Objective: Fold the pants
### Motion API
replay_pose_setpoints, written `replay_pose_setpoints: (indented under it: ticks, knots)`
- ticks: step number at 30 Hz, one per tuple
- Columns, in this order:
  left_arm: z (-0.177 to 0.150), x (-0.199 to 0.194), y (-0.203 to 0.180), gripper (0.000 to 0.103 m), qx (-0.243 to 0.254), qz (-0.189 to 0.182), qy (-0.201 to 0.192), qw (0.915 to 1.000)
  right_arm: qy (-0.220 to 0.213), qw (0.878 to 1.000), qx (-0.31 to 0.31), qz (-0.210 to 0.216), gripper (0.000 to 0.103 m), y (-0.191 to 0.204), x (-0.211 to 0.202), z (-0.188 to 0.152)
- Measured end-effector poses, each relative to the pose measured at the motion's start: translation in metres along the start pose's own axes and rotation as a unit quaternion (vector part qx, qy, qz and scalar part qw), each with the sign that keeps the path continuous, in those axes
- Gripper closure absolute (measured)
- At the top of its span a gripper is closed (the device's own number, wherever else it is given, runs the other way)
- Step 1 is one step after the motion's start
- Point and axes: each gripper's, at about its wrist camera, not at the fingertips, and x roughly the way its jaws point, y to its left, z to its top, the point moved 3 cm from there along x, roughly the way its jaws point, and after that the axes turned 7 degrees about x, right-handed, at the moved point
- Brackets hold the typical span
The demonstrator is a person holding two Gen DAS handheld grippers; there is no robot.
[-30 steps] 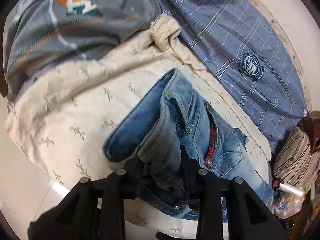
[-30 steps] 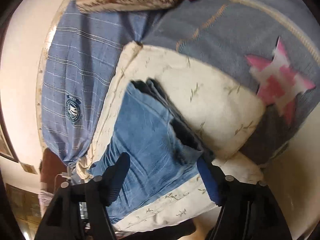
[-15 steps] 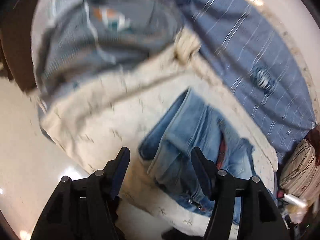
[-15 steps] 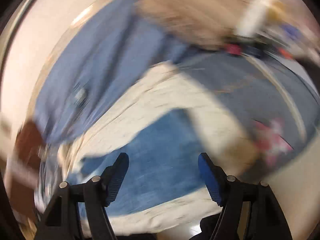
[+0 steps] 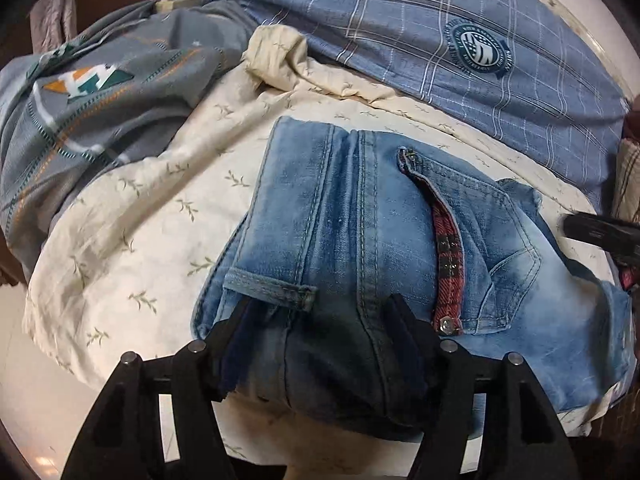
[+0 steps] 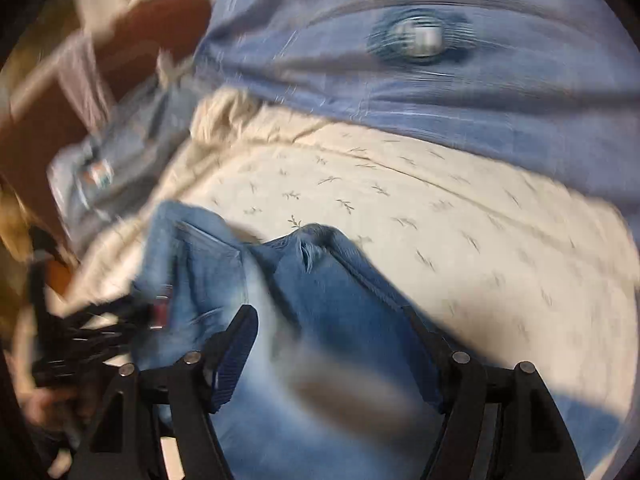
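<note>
The jeans (image 5: pixel 360 220) lie folded into a thick bundle on my cream sheet with small leaf sprigs (image 5: pixel 132 216). They are faded light-blue denim, darker at the end nearest me, with double-stitched seams, a belt loop, and a pocket edged in red plaid with a rivet. In the left wrist view the bundle's long axis runs from my left tongs (image 5: pixel 320 344) up and away toward the blue checked cloth with a round badge (image 5: pixel 460 40), the seams running along it.

My left tongs have just been opening; they stand spread, with the dark near end of the denim between the fingers but not pinched. My right tongs (image 6: pixel 332 356) are spread too, over a blurred fold of denim.

A grey blanket with orange and teal marks (image 5: pixel 92 92) lies to the left, brown wood behind it.
</note>
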Motion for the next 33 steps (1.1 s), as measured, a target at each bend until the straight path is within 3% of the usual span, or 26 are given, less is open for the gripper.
replay_pose_setpoints:
  ticks: [4, 5, 6, 8, 11, 12, 14, 18, 23, 25, 26, 27, 29, 31, 33]
  knots:
    - [-0.004, -0.003, 0.002, 0.033, 0.007, -0.006, -0.008, 0.9999, 0.033, 0.999, -0.032, 0.002, 0.032, 0.011, 0.040, 0.009]
    - [-0.005, -0.003, 0.002, 0.033, 0.009, -0.006, -0.010, 0.9999, 0.040, 0.998, -0.039, 0.005, 0.038, 0.014, 0.046, 0.009]
    - [-0.005, -0.002, 0.003, 0.032, 0.010, -0.007, -0.010, 0.9999, 0.053, 0.997, -0.048, -0.007, 0.057, 0.019, 0.053, 0.007]
    - [-0.006, -0.005, 0.002, 0.032, 0.011, -0.010, -0.011, 0.9998, 0.061, 0.995, -0.065, -0.040, 0.083, 0.023, 0.065, 0.009]
    - [-0.006, -0.005, 0.003, 0.031, 0.012, -0.012, -0.012, 0.9998, 0.039, 0.991, -0.088, -0.088, 0.100, 0.028, 0.060, 0.015]
    - [-0.006, -0.006, 0.003, 0.031, 0.011, -0.012, -0.013, 0.9998, 0.011, 0.990, -0.085, -0.109, 0.101, 0.026, 0.051, 0.023]
    - [-0.006, -0.005, 0.003, 0.031, 0.014, -0.011, -0.015, 0.9997, -0.010, 0.995, -0.040, -0.090, 0.100, 0.015, 0.038, 0.037]
    - [-0.007, -0.002, 0.000, 0.030, 0.023, -0.005, -0.014, 0.9996, 0.011, 0.994, -0.023, -0.106, 0.100, 0.001, 0.067, 0.035]
    - [-0.007, -0.004, 0.001, 0.030, 0.019, -0.013, -0.018, 0.9996, 0.015, 0.999, 0.052, -0.006, 0.093, -0.018, 0.049, 0.026]
    - [-0.005, -0.011, 0.003, 0.030, 0.009, -0.021, -0.029, 0.9993, 0.006, 0.997, 0.071, 0.003, 0.076, -0.024, 0.033, 0.027]
    - [-0.003, -0.015, 0.004, 0.030, 0.006, -0.023, -0.037, 0.9990, -0.006, 0.997, 0.083, 0.003, 0.048, -0.026, 0.017, 0.026]
    - [-0.002, -0.021, 0.005, 0.030, 0.005, -0.025, -0.051, 0.9984, -0.020, 0.996, 0.091, 0.004, 0.032, -0.028, 0.006, 0.025]
    - [0.001, -0.032, 0.005, 0.030, 0.003, -0.026, -0.074, 0.9969, -0.035, 0.993, 0.107, 0.030, 0.032, -0.028, -0.015, 0.019]
    - [0.006, -0.040, 0.003, 0.030, 0.005, -0.026, -0.088, 0.9958, -0.036, 0.987, 0.131, 0.081, 0.032, -0.028, -0.030, 0.004]
    - [0.013, -0.039, -0.002, 0.030, 0.015, -0.021, -0.084, 0.9961, -0.001, 0.981, 0.149, 0.124, 0.032, -0.028, -0.021, -0.012]
